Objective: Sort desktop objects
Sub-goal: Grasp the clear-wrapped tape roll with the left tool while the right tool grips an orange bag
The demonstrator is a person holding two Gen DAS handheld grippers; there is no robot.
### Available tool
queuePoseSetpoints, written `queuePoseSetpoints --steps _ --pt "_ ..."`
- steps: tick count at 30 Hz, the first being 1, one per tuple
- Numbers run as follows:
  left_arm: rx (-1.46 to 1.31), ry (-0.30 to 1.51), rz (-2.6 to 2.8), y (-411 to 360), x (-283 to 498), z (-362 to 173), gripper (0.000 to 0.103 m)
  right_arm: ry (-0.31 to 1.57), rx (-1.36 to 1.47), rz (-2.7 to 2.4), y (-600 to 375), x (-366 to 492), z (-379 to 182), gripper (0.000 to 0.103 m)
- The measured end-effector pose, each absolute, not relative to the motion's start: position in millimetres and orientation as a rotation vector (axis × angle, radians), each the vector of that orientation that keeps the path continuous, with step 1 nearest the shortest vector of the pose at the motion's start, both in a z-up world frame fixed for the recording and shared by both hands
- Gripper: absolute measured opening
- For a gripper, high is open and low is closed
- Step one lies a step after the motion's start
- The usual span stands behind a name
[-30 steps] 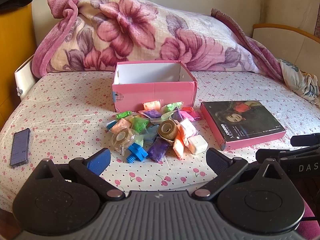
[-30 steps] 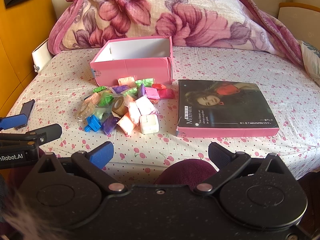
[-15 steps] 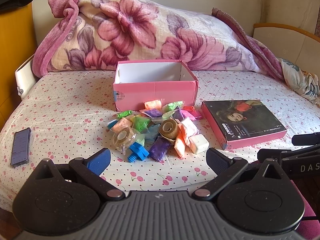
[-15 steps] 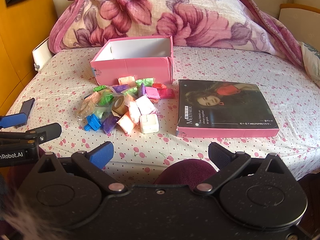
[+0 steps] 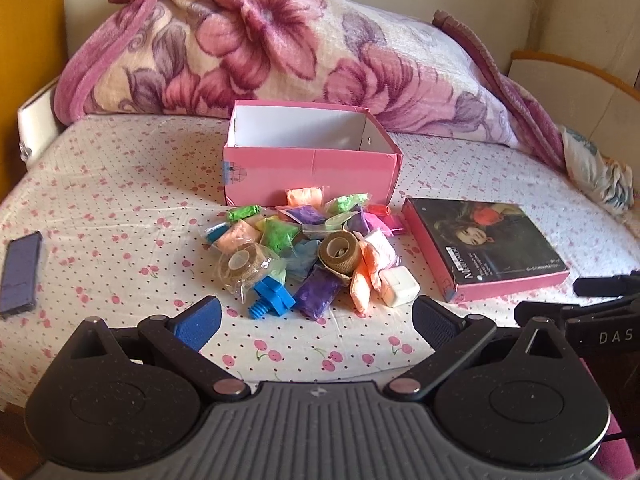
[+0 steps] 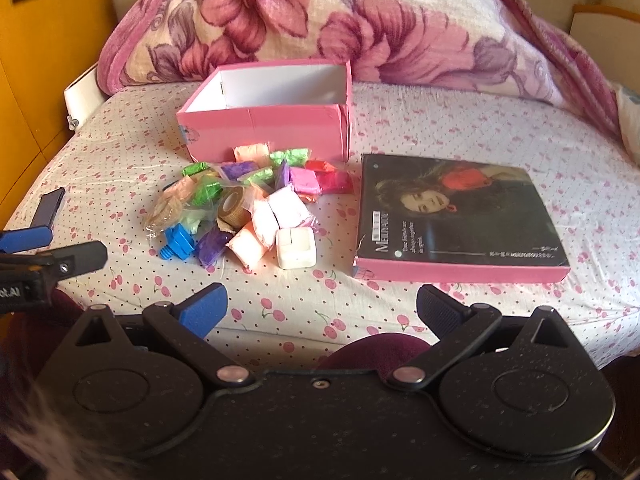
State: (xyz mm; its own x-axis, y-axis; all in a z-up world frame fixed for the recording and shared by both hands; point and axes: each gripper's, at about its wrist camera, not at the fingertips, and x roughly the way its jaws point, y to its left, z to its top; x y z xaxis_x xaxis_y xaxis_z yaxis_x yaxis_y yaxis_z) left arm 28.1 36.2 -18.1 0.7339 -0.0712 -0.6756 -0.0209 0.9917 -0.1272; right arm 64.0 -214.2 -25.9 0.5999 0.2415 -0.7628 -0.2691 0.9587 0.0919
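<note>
In the left wrist view, the left gripper [image 5: 316, 320] is held with its 2 fingers spread wide and empty above the cherry-print bedsheet [image 5: 120, 184], just short of a heap of small coloured plastic packets [image 5: 308, 248], 2 tan tape rolls, a blue plastic bolt [image 5: 271, 298] and a white cube-shaped charger [image 5: 400, 288], all piled against the front wall of an open pink cardboard box [image 5: 312, 178]. In the right wrist view, the right gripper [image 6: 322, 306] is likewise seen spread and empty, with the same heap ahead to its left and a pink-edged book with a dark portrait cover [image 6: 460, 216] lying flat beside the heap on the right.

Bed [image 5: 120, 184] bears box [image 5: 312, 176], packets [image 5: 316, 292], book [image 5: 488, 248].
</note>
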Motion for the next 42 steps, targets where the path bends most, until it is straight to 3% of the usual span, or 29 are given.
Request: queuePoseSetpoints --steps 11,20,31,36,42 --pt "-0.133 0.707 -0.024 63.4 74.8 -33.5 0.102 0.849 0.004 0.399 -197.5 111.6 -41.8 0.102" --pt "-0.302 0.760 -0.021 91.7 102.9 -62.5 0.102 0.875 -0.039 0.501 -180.1 144.0 -68.9 0.102" --pt "-0.246 0.783 -0.017 98.0 114.2 -91.2 0.102 0.809 -0.132 0.562 -150.4 158.7 -91.7 0.101" --pt "-0.251 0.790 -0.038 106.0 122.4 -103.4 0.096 0.782 -0.144 0.594 -142.6 162.0 -105.0 0.100" --pt "-0.273 0.802 -0.032 111.9 140.2 -116.8 0.095 0.733 -0.135 0.612 -140.4 161.7 -114.3 0.100"
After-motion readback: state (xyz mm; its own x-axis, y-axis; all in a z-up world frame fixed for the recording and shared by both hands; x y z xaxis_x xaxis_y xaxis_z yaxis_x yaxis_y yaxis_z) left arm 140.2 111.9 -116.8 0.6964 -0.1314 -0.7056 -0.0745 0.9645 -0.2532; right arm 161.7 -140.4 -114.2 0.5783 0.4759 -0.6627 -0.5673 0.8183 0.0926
